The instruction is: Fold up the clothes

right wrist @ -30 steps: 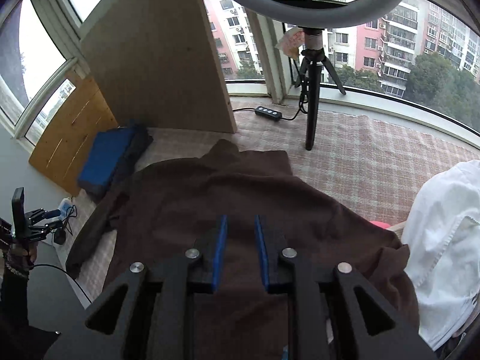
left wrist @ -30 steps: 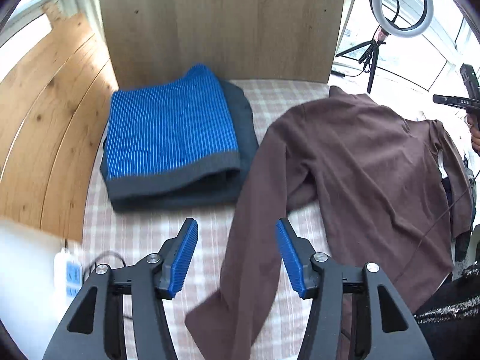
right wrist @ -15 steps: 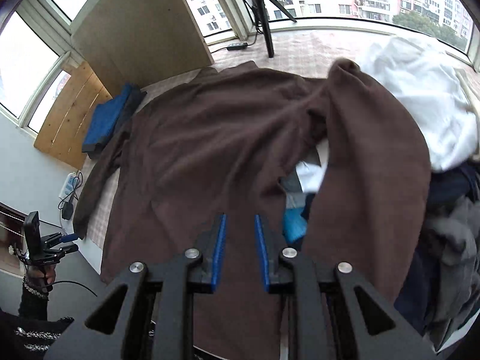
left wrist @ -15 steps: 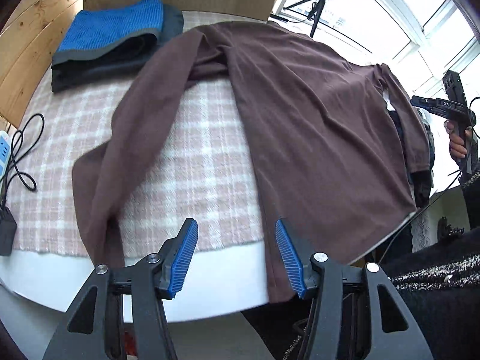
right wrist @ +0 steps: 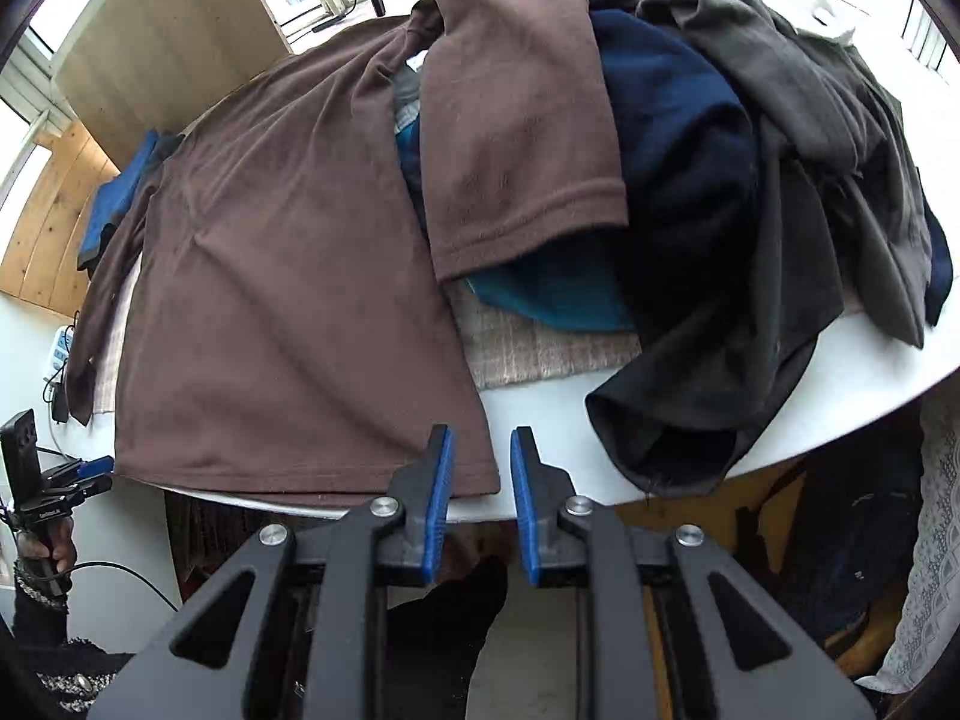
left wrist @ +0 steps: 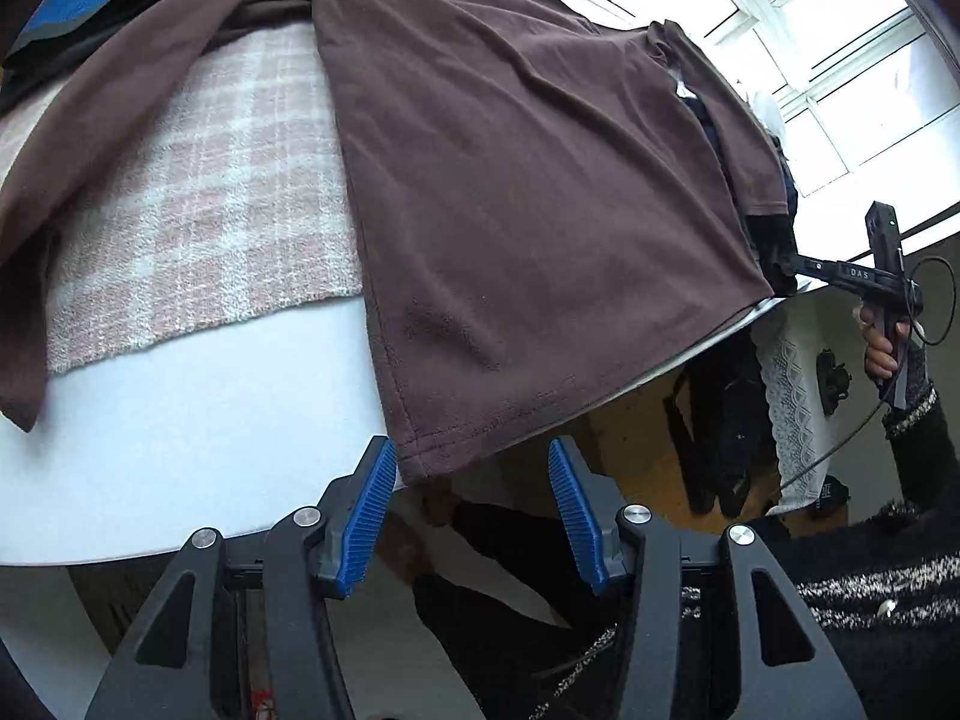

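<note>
A brown long-sleeved shirt (left wrist: 510, 180) lies spread front-down across the table, its hem hanging over the near edge. My left gripper (left wrist: 471, 468) is open at the hem's left corner, which hangs just inside the left pad (left wrist: 372, 504). My right gripper (right wrist: 480, 456) stands narrowly open at the hem's right corner (right wrist: 480, 474), and no cloth is pinched between the pads. The shirt's left sleeve (left wrist: 90, 138) trails over the plaid cloth. Its right sleeve (right wrist: 516, 120) lies on top of the clothes pile. Each view shows the other gripper (left wrist: 840, 273) (right wrist: 78, 474) held in a hand.
A folded blue striped garment (right wrist: 114, 204) sits at the far left by a wooden board (right wrist: 156, 60). A heap of navy, grey and teal clothes (right wrist: 720, 180) fills the right side. Plaid cloth (left wrist: 210, 210) covers the white table (left wrist: 180, 450). A power strip (right wrist: 60, 348) lies left.
Both grippers drew back from over the table to its near edge and dropped to the shirt's hem corners. The shirt lies where it was. Neither jaw gap has changed noticeably.
</note>
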